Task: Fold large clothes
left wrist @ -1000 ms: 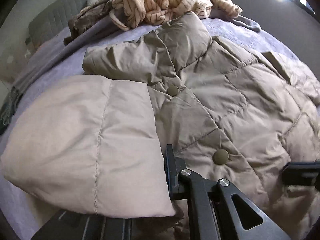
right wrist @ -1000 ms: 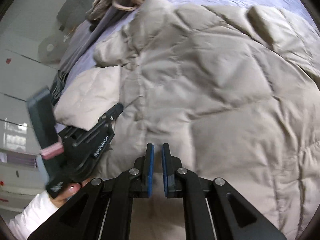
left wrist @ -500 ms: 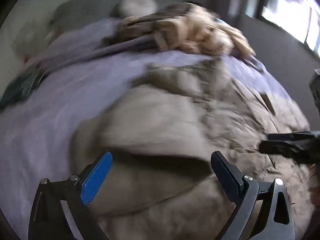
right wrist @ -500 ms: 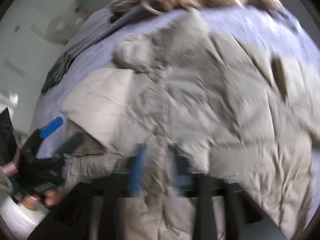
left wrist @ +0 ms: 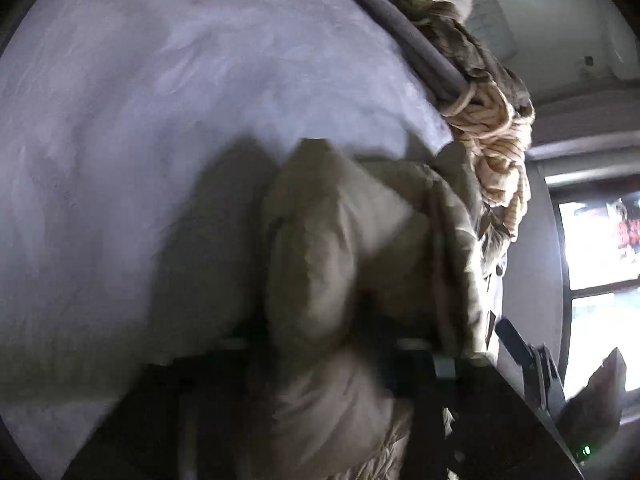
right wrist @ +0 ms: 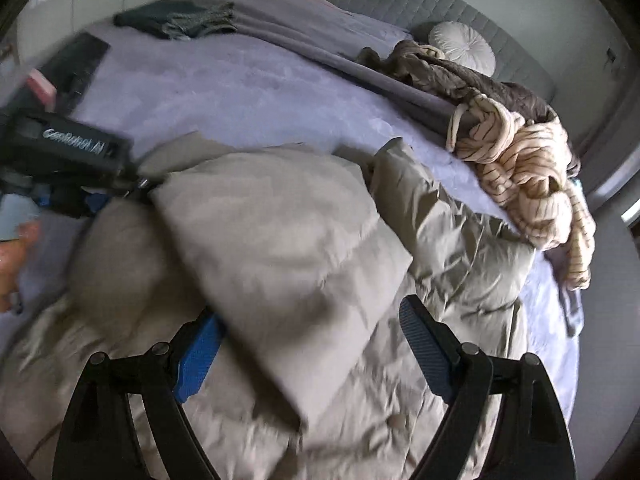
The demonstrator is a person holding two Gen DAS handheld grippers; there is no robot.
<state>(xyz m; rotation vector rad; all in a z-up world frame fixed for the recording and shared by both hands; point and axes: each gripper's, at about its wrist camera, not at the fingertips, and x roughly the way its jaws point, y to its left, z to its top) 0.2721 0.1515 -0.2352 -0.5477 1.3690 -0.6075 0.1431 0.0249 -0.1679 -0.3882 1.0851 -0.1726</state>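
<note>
— Where is the coat?

— The beige puffer coat (right wrist: 420, 280) lies spread on the lilac bed cover (right wrist: 240, 92). One padded sleeve (right wrist: 280, 248) is lifted and tilted across the body of the coat, its far corner up at the left.

— What holds that corner?

— The left gripper (right wrist: 136, 184) comes in from the left edge of the right wrist view, and the corner of the sleeve runs into its tip. It seems clamped on the cloth, but its fingers are hidden by the fabric and the blur. In its own view the sleeve (left wrist: 320, 264) bulges up right in front of the camera, so I cannot tell for sure.

— And the right gripper?

— The right gripper (right wrist: 312, 344) has its blue-padded fingers (right wrist: 424, 344) wide apart, holding nothing. The lower edge of the sleeve hangs between them and covers part of the left pad.

— Anything else on the bed?

— A striped cream garment (right wrist: 528, 184) and a brown quilted one (right wrist: 480, 80) are heaped near the far edge, beside a round white cushion (right wrist: 462, 46). A dark folded cloth (right wrist: 176, 20) lies well apart at the top left.
</note>
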